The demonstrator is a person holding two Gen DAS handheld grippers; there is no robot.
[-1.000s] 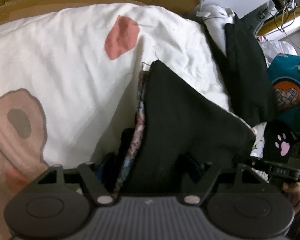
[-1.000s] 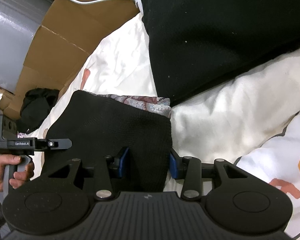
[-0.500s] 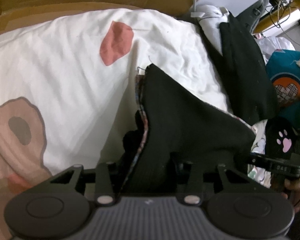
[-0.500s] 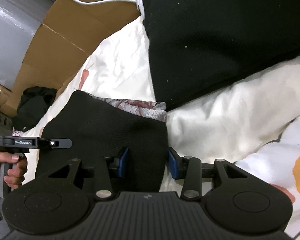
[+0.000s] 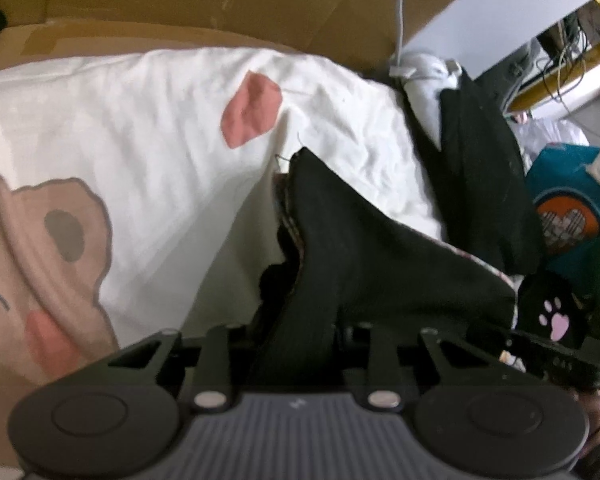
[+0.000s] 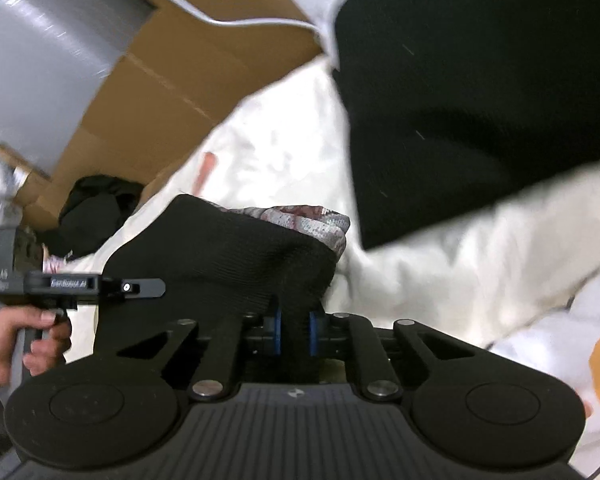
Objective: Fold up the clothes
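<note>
A black knit garment [image 5: 364, 248] with a patterned pink-grey lining [image 6: 300, 218] lies on a white bear-print sheet [image 5: 140, 128]. My left gripper [image 5: 296, 336] is shut on one edge of it, the cloth bunched between the jaws. My right gripper [image 6: 294, 336] is shut on the opposite edge [image 6: 236, 256], its blue pads [image 6: 277, 334] pressed into the fabric. The garment is raised between the two grippers. The left gripper also shows in the right wrist view [image 6: 80, 286], held by a hand.
A larger black garment [image 6: 472, 92] lies on the sheet beside the held one [image 5: 480, 184]. Cardboard [image 5: 204, 0] walls the far side. A white cable [image 6: 236, 20] runs over it. A teal bag [image 5: 572, 216] and a black paw-print item [image 5: 552, 312] sit at the right.
Both grippers have closed on the black garment's edges, the right from clearly open to shut. The cloth has bunched and lifted; both views have shifted with motion blur.
</note>
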